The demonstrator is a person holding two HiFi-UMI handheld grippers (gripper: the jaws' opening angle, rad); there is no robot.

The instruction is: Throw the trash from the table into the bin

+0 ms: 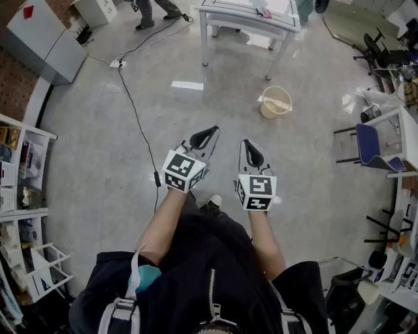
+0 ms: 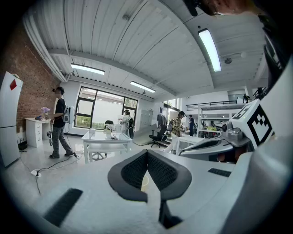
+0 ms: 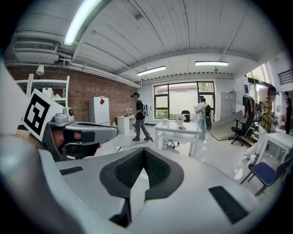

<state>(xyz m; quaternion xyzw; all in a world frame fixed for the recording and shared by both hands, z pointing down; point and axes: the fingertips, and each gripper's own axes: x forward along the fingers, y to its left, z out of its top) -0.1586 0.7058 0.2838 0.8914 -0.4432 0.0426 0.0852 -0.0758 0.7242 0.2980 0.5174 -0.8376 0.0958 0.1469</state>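
A pale yellow bin stands on the floor ahead and to the right of me. Beyond it is a white table with a few small items on top, too small to tell apart. My left gripper and right gripper are held side by side at waist height, well short of both. The left gripper is shut with nothing in it, and a bit of the bin shows under its pads. The right gripper is also shut and empty, pointing toward the table.
A black cable runs across the floor at the left. Shelving lines the left side. A blue chair and desks stand at the right. Several people stand around the far table.
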